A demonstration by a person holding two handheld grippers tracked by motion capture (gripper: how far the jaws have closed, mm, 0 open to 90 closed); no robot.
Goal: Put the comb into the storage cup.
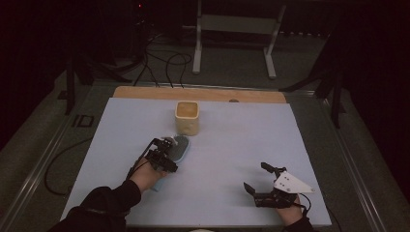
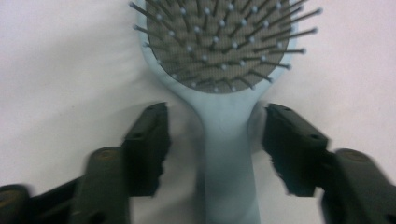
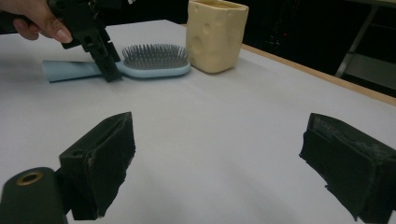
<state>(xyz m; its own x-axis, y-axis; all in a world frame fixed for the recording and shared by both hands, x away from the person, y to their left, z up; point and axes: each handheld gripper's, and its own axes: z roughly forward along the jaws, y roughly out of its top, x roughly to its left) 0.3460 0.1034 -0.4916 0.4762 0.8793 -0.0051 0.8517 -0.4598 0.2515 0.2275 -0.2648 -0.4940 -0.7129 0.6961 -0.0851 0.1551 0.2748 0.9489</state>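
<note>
The right gripper [image 1: 256, 179], nearest the camera, rests idle on the pale worktop [image 1: 232, 145] with its fingers spread wide, well apart from the yellow cup [image 1: 187, 117]. Just in front of that cup lies the light-blue hairbrush [image 2: 224, 154], bristles up; likely light, stiff and smooth plastic, it is best taken at the narrow neck, where the left gripper [image 2: 215, 149] straddles it, fingers apart and not yet touching.

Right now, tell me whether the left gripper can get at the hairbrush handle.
Probably yes: the left gripper already straddles the hairbrush handle, a jaw on each side with small gaps, and nothing lies between them.
</note>
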